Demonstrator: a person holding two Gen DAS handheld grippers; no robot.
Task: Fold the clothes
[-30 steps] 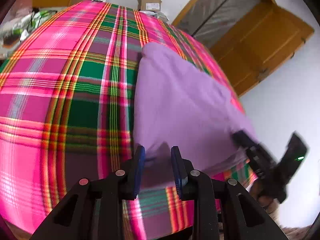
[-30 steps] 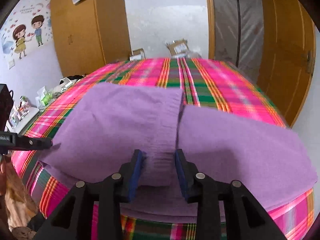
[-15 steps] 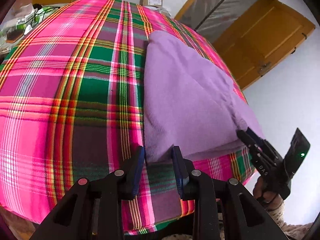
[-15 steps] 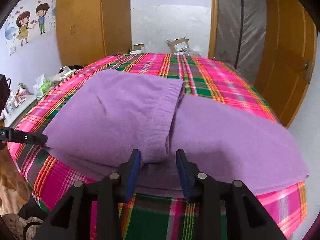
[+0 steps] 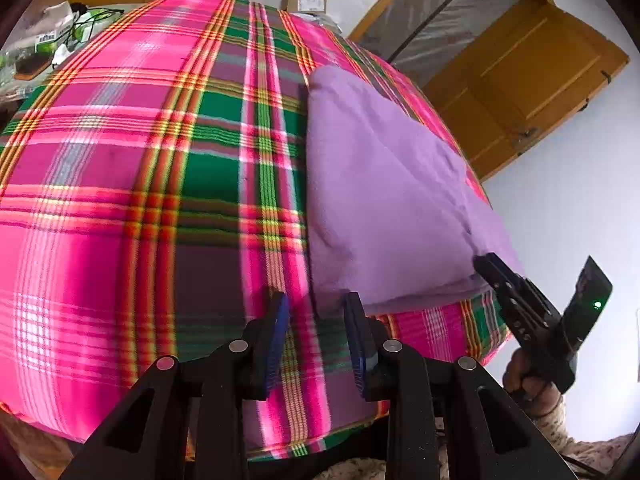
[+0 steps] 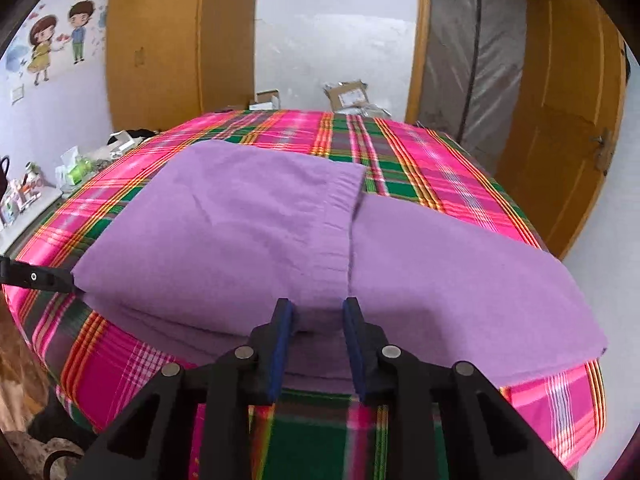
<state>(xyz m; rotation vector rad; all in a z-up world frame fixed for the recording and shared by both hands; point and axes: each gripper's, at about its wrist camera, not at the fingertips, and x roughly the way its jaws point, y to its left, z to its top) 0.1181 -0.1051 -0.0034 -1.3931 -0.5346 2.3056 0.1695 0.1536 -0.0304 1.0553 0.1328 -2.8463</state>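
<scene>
Closing right hand-held gripper straddles purple garment edge.

Bright pink and green plaid bed is taking up most of the room. A wooden wardrobe is standing against the white back wall, cartoon couple sticker is hanging on the left wall. An orange wooden door is sitting open on the right, cardboard boxes lying behind the bed.

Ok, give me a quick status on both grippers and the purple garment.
Left gripper open at garment's near corner. Right gripper closing on purple garment near edge. Garment part-folded on plaid bed. Nothing in the way.
</scene>
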